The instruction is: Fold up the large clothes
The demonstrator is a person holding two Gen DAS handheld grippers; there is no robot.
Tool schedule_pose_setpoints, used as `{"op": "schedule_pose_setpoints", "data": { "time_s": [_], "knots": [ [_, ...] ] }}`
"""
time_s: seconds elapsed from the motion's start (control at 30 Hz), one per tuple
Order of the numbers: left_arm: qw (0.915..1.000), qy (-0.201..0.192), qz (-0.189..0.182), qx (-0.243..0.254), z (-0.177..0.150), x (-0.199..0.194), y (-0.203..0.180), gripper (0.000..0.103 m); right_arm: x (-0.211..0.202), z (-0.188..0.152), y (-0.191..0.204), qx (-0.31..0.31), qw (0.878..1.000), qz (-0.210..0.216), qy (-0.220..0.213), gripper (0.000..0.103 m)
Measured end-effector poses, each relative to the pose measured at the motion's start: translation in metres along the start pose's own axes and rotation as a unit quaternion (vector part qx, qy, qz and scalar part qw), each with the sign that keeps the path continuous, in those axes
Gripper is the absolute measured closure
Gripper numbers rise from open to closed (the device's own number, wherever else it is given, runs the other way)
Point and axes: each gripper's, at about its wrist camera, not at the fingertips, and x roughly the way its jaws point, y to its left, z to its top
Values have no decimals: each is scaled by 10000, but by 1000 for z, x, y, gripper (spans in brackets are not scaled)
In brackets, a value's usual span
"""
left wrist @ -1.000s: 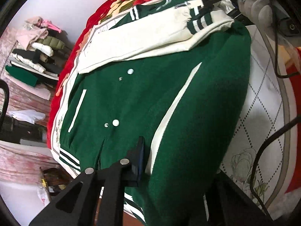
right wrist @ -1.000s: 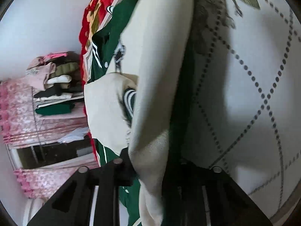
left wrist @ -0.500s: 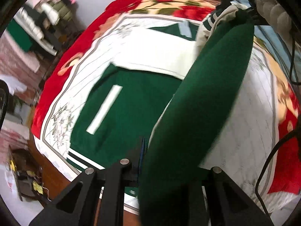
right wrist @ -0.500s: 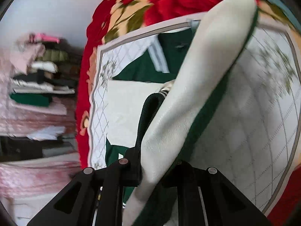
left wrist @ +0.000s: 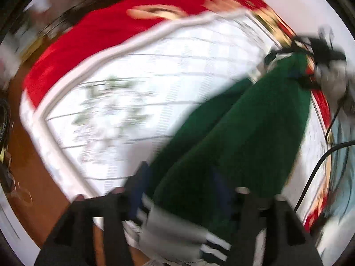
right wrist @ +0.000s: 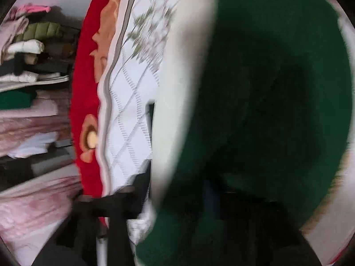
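Observation:
The green varsity jacket (left wrist: 244, 137) with cream sleeves hangs stretched between my two grippers above the bed; both views are motion-blurred. My left gripper (left wrist: 179, 188) is shut on the jacket's striped hem end. In the right wrist view the jacket (right wrist: 266, 110) fills most of the frame, with a cream sleeve (right wrist: 182, 88) along its left side. My right gripper (right wrist: 177, 199) is shut on the jacket's collar end, its right finger hidden by cloth. The right gripper also shows far off in the left wrist view (left wrist: 315, 51).
The bed has a white quilted cover (left wrist: 137, 88) over a red floral blanket (left wrist: 93, 35). Shelves of folded clothes (right wrist: 28, 44) stand at the left. Brown floor (left wrist: 28, 166) lies beside the bed. A black cable (left wrist: 315, 173) hangs at the right.
The jacket has been lifted off the quilt and now hangs folded between both grippers. Both cameras have swung quickly; the bare quilt shows where the jacket lay.

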Motion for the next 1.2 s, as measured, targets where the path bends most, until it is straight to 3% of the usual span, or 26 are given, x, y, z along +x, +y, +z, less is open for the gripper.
{"op": "schedule_pose_setpoints", "data": {
  "time_s": [0.07,0.13,0.27,0.33,0.43,0.53,0.57,0.63,0.73,0.87,0.9,0.93,1.03,1.13,1.2],
  "knots": [
    [9993,0,8,-382,-6,-7,26,37,17,2,1,48,9971,712,260,43],
    [9970,69,-50,-772,-21,-13,45,37,22,-5,2,-70,9945,961,410,43],
    [9947,307,-186,-967,-42,-7,45,37,-2,-35,-1,-864,9942,599,219,43],
    [9943,500,-59,-945,-47,7,31,37,-18,-51,-13,-1026,9940,368,22,43],
    [9934,461,559,-894,-48,35,18,37,-44,-70,-48,-885,9956,-46,-317,43],
    [9924,285,688,-981,-42,53,27,42,-77,-78,-99,-379,9956,-372,-776,43],
    [9924,238,670,-1002,-39,55,31,42,-88,-77,-122,-159,9938,-515,-974,43],
    [9933,134,685,-924,-32,58,35,42,-98,-71,-157,192,9905,-660,-1187,26],
    [9946,148,654,-794,-20,62,38,39,-95,-46,-207,619,9869,-645,-1345,22],
    [9952,172,684,-681,-15,60,36,38,-74,-1,-247,896,9834,321,-1548,21],
    [9954,152,711,-629,-13,57,33,38,-72,4,-247,838,9811,528,-1662,24],
    [9955,121,726,-601,-14,59,30,38,-66,12,-243,688,9792,920,-1670,48],
    [9948,-106,844,-566,-10,43,26,38,-54,16,-227,420,9842,579,-1618,65],
    [9927,-371,915,-698,-3,21,27,38,-63,10,-233,680,9819,773,-1590,82],
    [9908,-534,913,-850,-2,2,34,38,-79,-4,-239,880,9785,772,-1695,84]
  ]
}}
